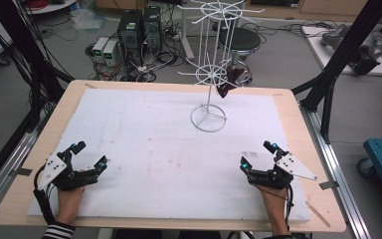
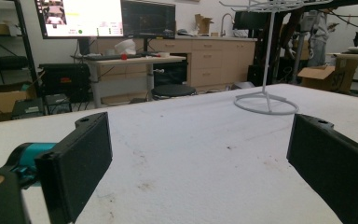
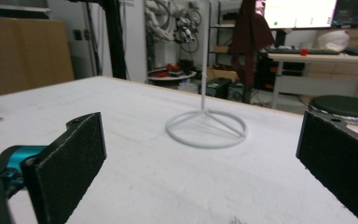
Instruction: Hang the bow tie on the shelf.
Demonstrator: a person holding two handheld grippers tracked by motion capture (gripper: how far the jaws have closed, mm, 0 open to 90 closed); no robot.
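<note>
My left gripper (image 1: pixel 89 155) and right gripper (image 1: pixel 256 155) rest at the near corners of the white pad (image 1: pixel 144 144), jaws spread, holding nothing; a white wire rack (image 1: pixel 209 64) stands far of centre, a dark red cloth (image 1: pixel 230 81) hanging from it; computer towers (image 1: pixel 139 27) and a stool (image 1: pixel 239 40) stand on the floor beyond.

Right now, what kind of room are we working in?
Most likely a robotics lab or workshop: desktop computers with tangled cables on the floor, a large monitor on a desk, and a black frame around the table.
</note>
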